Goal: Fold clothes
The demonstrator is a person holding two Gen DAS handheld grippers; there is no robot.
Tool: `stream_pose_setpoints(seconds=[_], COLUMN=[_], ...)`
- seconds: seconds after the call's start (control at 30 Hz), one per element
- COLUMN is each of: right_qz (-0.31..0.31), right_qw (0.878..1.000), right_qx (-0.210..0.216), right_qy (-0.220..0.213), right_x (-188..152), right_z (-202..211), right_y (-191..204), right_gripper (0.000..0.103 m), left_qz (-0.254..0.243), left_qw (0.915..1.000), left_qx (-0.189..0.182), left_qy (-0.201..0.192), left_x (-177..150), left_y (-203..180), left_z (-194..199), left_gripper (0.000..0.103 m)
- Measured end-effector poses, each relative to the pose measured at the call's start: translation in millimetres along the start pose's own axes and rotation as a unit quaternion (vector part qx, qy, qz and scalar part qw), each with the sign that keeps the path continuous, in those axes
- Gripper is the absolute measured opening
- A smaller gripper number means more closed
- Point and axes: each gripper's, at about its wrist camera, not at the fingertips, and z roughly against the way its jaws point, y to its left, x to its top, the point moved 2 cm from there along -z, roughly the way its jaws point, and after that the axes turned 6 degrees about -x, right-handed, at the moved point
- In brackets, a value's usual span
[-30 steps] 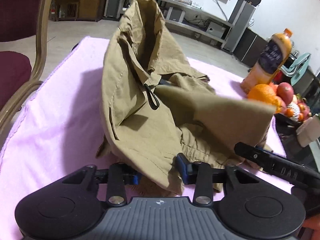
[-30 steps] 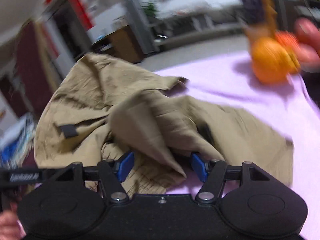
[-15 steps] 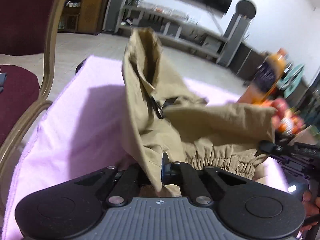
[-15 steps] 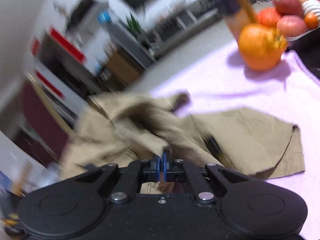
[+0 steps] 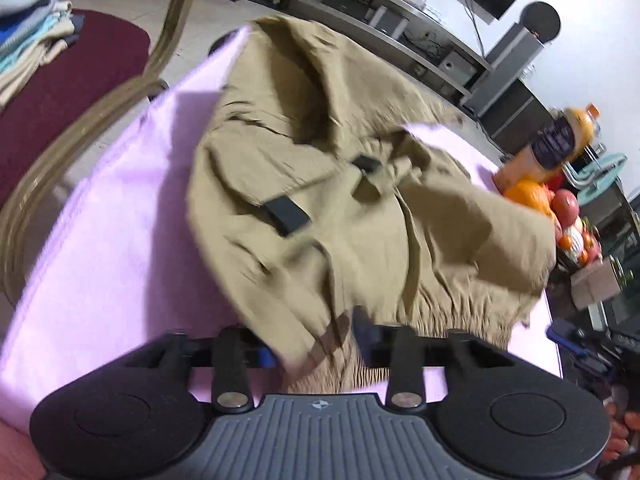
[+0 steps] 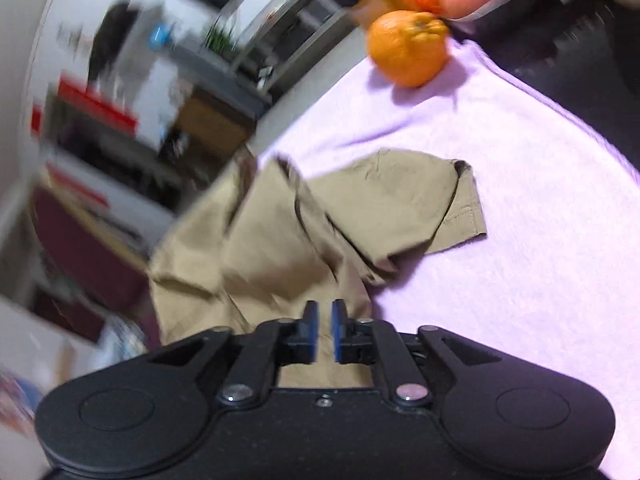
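A khaki garment (image 5: 340, 200) with black tabs and an elastic waistband lies crumpled on the pink towel (image 5: 112, 240). My left gripper (image 5: 314, 346) is at its near edge. Its jaws are opening, and a flap of the cloth hangs loosely between the blue pads without being pressed. In the right wrist view the same garment (image 6: 280, 256) spreads ahead on the towel (image 6: 520, 220), one hemmed leg reaching to the right. My right gripper (image 6: 325, 332) hovers over the near cloth. Its jaws are opening, with a narrow gap and nothing pinched in it.
An orange (image 6: 408, 48) sits on the towel's far corner beside a juice bottle (image 5: 556, 144) and a tray of fruit (image 5: 572, 232). A dark red chair (image 5: 72, 80) holding a stack of folded clothes (image 5: 28, 32) stands to the left. Shelving lines the back wall.
Half a second ago both grippers were shut on the lifted khaki cloth. Now both sets of jaws have parted and the garment has dropped flatter onto the towel. Both hands have shifted sideways.
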Motion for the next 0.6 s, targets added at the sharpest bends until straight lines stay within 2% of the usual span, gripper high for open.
stream_pose_setpoints(seconds=[0.03, 0.07, 0.13, 0.17, 0.3, 0.47, 0.6], right_qz=[0.025, 0.044, 0.037, 0.029, 0.003, -0.014, 0.001], right_qw=[1.0, 0.999, 0.999, 0.999, 1.0, 0.997, 0.997], right_qx=[-0.012, -0.019, -0.005, 0.004, 0.009, 0.019, 0.011], right_qy=[-0.005, -0.011, -0.015, -0.015, 0.011, 0.067, 0.07], right_x=[-4, -7, -6, -4, 0, -4, 0], right_z=[1, 2, 3, 3, -17, -49, -74], right_y=[5, 10, 10, 9, 4, 0, 0], right_gripper=[0.027, 0.031, 0.049, 0.051, 0.059, 0.059, 0.059], left_qz=[-0.002, -0.004, -0.01, -0.014, -0.008, 0.006, -0.007], left_qw=[1.0, 1.0, 1.0, 0.9999, 0.9997, 0.9997, 0.9993], left_qx=[-0.001, -0.002, 0.002, 0.006, 0.017, -0.001, -0.017], left_qy=[0.002, 0.001, 0.001, 0.001, 0.013, 0.024, 0.031], left_x=[-3, -6, -8, -9, -12, -14, -13], left_y=[0, 1, 1, 2, 12, 19, 16], left_z=[1, 1, 0, -2, -16, -26, -35], left_gripper=[0.044, 0.045, 0.047, 0.047, 0.047, 0.047, 0.056])
